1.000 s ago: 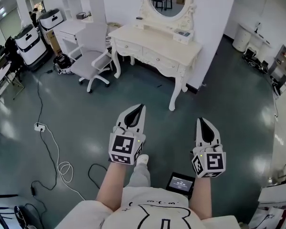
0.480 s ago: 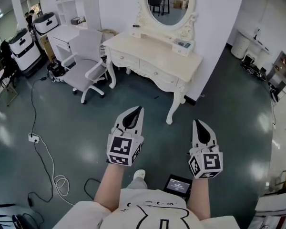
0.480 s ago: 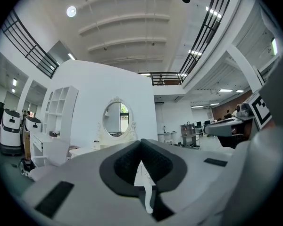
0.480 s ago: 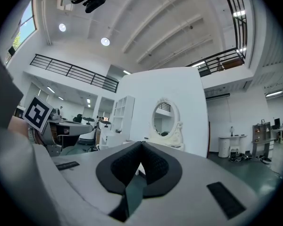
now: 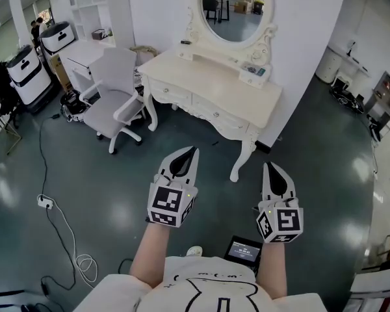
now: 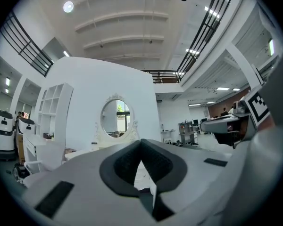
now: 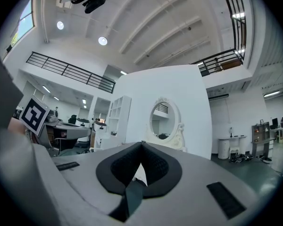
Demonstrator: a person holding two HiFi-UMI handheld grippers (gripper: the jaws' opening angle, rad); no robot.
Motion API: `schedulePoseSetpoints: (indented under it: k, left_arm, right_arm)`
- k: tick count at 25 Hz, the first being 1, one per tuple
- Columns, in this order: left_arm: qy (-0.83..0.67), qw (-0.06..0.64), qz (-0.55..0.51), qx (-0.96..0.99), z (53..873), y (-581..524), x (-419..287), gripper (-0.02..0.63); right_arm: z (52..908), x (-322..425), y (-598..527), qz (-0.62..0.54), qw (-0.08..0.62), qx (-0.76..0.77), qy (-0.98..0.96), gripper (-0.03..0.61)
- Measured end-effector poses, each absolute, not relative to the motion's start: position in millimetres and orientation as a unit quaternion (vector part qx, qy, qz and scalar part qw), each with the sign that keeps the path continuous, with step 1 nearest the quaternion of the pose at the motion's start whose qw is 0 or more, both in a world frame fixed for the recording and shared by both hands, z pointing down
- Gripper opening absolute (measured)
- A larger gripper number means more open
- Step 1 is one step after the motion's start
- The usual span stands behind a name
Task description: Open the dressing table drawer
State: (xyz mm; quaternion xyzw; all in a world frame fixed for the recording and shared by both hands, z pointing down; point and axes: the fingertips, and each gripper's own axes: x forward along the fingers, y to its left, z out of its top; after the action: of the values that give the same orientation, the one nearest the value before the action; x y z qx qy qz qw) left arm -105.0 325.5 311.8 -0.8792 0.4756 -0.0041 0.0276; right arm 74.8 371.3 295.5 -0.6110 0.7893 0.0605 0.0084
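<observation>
The cream dressing table (image 5: 211, 86) with an oval mirror (image 5: 236, 8) stands against the white wall, ahead of both grippers. Its front drawers (image 5: 216, 114) are closed. My left gripper (image 5: 194, 150) is held level over the floor, short of the table, jaws shut and empty. To its right, my right gripper (image 5: 268, 166) is also shut with nothing in it. In the left gripper view the shut tips (image 6: 140, 141) point at the mirror (image 6: 115, 118). The right gripper view shows closed tips (image 7: 142, 143) below the mirror (image 7: 161, 119).
A white office chair (image 5: 114, 93) stands left of the table, beside a white desk (image 5: 84, 51). Cables and a power strip (image 5: 44, 201) lie on the dark floor at left. A small screen device (image 5: 244, 249) lies by my feet. White machines (image 5: 23, 64) stand at far left.
The dressing table has come nearer and sits lower in the head view as I walk toward it. Both grippers stay shut and keep their pose.
</observation>
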Motion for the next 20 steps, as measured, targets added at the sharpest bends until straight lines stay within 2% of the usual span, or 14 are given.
schedulePoseSetpoints:
  k: [20]
  left_arm:
    - [0.474, 0.011, 0.022, -0.88, 316, 232, -114, 0.008]
  right_arm:
    - [299, 68, 277, 0.05, 0.003, -0.621, 0.782, 0.015]
